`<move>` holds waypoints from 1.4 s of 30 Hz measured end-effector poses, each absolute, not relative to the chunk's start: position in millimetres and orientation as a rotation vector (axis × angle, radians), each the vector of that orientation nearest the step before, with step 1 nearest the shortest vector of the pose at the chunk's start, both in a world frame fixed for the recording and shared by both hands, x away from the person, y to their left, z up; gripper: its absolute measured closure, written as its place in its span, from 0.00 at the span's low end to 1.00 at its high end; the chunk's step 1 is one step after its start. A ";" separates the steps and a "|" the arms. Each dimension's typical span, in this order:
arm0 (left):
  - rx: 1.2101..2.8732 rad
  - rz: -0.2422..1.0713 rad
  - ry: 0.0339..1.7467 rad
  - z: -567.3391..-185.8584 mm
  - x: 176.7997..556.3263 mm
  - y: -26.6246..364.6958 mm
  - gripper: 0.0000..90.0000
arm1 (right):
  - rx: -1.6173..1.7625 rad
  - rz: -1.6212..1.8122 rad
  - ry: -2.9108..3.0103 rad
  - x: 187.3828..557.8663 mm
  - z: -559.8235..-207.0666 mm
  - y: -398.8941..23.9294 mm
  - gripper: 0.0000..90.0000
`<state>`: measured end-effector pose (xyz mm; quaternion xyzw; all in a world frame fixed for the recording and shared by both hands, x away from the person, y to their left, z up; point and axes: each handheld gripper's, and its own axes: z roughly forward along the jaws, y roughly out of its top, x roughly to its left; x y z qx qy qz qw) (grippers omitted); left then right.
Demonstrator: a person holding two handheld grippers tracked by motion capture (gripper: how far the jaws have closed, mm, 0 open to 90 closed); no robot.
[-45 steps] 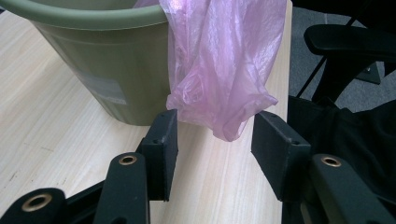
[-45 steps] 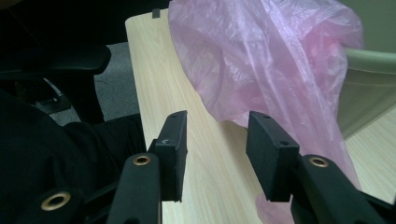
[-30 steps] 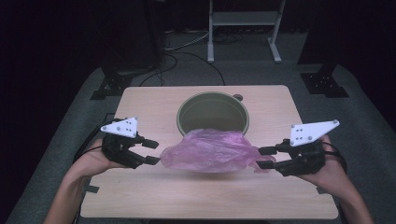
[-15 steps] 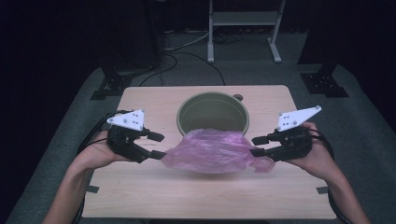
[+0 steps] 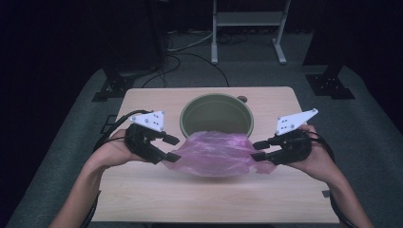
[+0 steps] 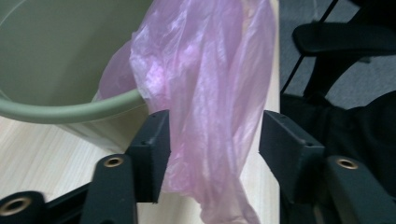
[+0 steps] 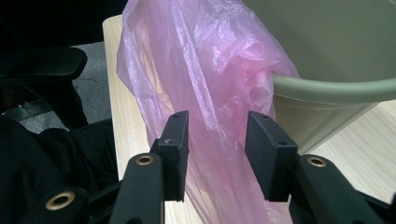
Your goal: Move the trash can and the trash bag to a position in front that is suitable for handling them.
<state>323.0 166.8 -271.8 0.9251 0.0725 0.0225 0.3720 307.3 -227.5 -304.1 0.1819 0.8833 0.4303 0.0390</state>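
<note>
Having carried the pink bag [image 5: 215, 153] from table centre toward the green bucket [image 5: 216, 114] at twelve o'clock, left gripper [image 5: 172, 148] and right gripper [image 5: 257, 150] straddle its ends, jaws parted, left just closing; lining appears imminent.

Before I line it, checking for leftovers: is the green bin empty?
Seemingly empty: the green bin shows bare inner walls; the pink bag merely drapes its near rim.

Dark room, grey carpet [image 5: 370, 123], metal stand [image 5: 247, 28]

free: bare table [image 5: 204, 199] near the person | blocked: green bucket [image 5: 216, 114] and pink bag [image 5: 216, 154] mid-table
</note>
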 end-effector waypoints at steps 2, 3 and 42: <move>2.390 0.079 0.197 -275.2 324.2 164.5 0.60 | 0.562 1.306 2.710 306.9 -305.4 -226.7 0.67; 2.392 0.083 0.195 -277.1 324.7 163.8 0.67 | 0.564 1.301 2.711 307.0 -306.1 -226.4 0.68; 2.301 0.119 0.289 -281.4 350.8 171.4 0.82 | 0.492 1.241 2.688 309.0 -279.1 -199.9 1.00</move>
